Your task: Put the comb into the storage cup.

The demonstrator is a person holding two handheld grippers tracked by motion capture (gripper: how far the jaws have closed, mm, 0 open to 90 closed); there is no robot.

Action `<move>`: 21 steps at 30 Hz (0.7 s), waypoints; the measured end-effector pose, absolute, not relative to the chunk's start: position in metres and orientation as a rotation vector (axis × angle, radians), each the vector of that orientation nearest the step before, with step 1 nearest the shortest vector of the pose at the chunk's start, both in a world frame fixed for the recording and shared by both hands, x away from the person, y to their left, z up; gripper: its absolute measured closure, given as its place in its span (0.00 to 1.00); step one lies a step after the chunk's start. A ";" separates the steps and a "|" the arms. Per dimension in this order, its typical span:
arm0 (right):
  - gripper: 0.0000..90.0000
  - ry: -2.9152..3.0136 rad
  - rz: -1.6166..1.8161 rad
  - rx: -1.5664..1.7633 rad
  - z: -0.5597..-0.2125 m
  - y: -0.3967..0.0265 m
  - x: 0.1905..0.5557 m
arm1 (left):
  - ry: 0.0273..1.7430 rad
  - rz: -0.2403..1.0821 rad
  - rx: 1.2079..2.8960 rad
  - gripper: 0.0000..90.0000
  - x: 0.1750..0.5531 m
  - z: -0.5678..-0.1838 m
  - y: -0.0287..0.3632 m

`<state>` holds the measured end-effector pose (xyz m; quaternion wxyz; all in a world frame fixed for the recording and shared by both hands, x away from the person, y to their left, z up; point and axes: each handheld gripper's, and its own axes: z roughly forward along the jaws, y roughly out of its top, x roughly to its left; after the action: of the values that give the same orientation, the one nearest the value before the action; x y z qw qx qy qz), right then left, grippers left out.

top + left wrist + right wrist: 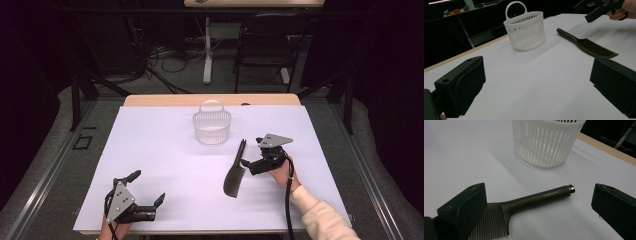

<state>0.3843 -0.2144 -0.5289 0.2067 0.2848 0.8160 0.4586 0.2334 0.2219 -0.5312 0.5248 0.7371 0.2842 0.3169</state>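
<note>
1. The step in hand looks like the approach to a pick-up: the right hand-held gripper [248, 163] hovers just beside the comb [235, 173], jaws spread wide and empty, with the handle lying between them in the right gripper view.
2. The comb lies flat on the table [165, 150], near the basket [212, 126] and on the person's side of it, handle end pointing toward the basket.
3. Next, I judge, the jaws must lower astride the handle and close squarely on it.
4. The left hand-held gripper [148, 188] rests well apart from the basket, also wide and empty.
5. The table carries a white cover; beyond the basket the room is dark, with a chair [265, 47] and floor cables [165, 52].
</note>
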 end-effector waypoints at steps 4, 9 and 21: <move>0.00 2.272 1.280 0.807 -0.530 -0.214 0.392 | 0.680 0.757 1.764 0.00 0.234 -0.531 0.222; 0.00 2.277 1.262 0.824 -0.531 -0.213 0.402 | 0.683 0.751 1.768 0.00 0.234 -0.532 0.222; 0.29 2.264 1.225 0.836 -0.531 -0.209 0.418 | 0.679 0.751 1.769 0.00 0.234 -0.532 0.222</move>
<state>0.4181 -0.2086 -0.5311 0.2158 0.3015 0.8168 0.4419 0.2337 0.2219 -0.5316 0.5241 0.7392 0.2837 0.3136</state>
